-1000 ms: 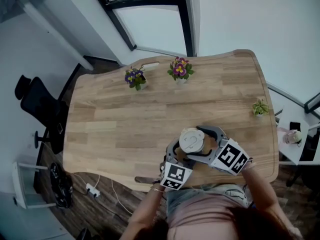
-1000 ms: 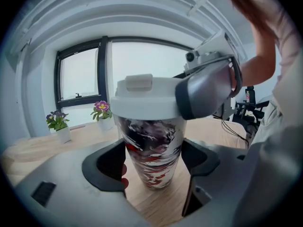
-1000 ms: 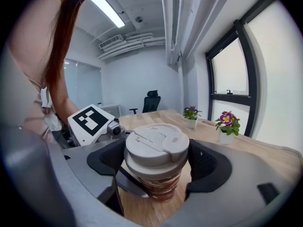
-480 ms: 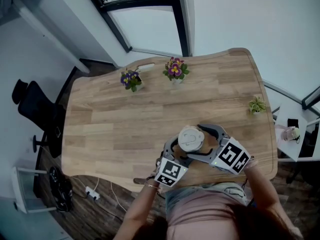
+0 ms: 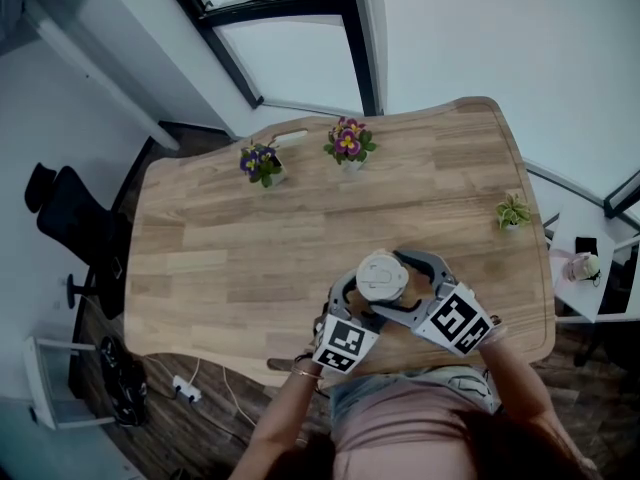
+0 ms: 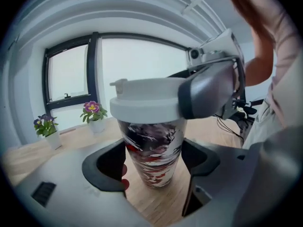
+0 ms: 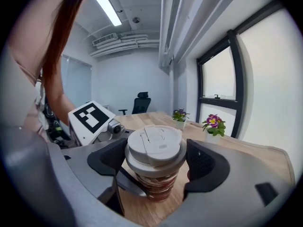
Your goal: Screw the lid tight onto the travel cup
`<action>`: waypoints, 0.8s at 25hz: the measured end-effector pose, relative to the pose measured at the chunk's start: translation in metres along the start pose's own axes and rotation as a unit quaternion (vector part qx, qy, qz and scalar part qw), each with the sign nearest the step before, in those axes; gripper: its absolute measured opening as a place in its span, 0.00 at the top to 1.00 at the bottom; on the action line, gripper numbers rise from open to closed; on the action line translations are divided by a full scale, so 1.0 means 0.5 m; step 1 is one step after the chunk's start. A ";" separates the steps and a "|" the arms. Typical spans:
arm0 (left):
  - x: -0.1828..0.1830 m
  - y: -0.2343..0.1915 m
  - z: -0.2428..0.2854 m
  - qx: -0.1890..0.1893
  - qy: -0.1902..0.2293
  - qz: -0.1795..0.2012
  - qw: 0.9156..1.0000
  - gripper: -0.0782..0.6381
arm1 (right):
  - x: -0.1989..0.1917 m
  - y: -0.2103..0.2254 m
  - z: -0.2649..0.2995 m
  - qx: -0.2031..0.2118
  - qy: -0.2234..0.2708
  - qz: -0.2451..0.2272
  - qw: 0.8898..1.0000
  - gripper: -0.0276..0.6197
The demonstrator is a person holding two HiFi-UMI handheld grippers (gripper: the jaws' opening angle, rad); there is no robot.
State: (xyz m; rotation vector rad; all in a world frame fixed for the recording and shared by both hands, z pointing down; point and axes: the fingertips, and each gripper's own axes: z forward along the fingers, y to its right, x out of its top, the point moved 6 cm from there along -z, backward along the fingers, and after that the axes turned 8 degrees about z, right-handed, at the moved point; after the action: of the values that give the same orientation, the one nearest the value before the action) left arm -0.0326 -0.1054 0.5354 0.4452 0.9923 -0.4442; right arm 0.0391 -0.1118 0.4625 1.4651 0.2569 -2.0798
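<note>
Clamping travel cup (image 6: 150, 141) body with left gripper (image 6: 152, 162) fingers (image 6: 106, 167), right gripper (image 7: 155, 157) fingers (image 7: 206, 162) closed on lid (image 7: 154, 143). Lid seated level; final tightening likely left.

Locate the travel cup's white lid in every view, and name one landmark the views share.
Head view: lid just below and right of centre.
Left gripper view: lid at centre, topping the patterned cup.
Right gripper view: lid centred, in the lower half.
Shared landmark: the pink-flowered pot, beyond the lid in all three.
</note>
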 end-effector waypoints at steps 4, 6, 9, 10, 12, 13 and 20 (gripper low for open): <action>0.002 0.003 0.004 0.045 -0.007 -0.025 0.999 0.40 | -0.004 -0.005 0.003 -0.059 0.017 0.019 0.998 0.37; 0.001 0.003 0.005 0.043 -0.004 -0.025 0.999 0.40 | -0.007 -0.003 0.002 -0.054 0.015 0.026 0.998 0.37; -0.002 -0.005 0.004 0.001 -0.002 -0.004 1.000 0.40 | -0.006 0.001 0.001 -0.001 -0.013 0.030 0.999 0.36; -0.002 -0.010 0.003 -0.016 -0.003 0.007 1.000 0.40 | -0.005 0.004 0.001 0.020 -0.025 0.029 0.999 0.36; -0.001 -0.018 0.003 -0.049 -0.012 0.028 0.998 0.40 | -0.004 0.015 -0.001 0.054 -0.042 0.026 0.997 0.36; 0.000 -0.020 0.004 -0.063 -0.017 0.038 0.997 0.40 | -0.005 0.022 -0.001 0.064 -0.047 0.025 0.997 0.37; 0.004 -0.015 0.007 -0.062 -0.021 0.039 0.997 0.40 | -0.009 0.017 -0.002 0.024 -0.010 0.022 0.999 0.37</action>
State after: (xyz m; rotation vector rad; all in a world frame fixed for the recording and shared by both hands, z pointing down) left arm -0.0331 -0.1138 0.5343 0.3591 0.9530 -0.3188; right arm 0.0455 -0.1168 0.4676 1.4649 0.1667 -2.0766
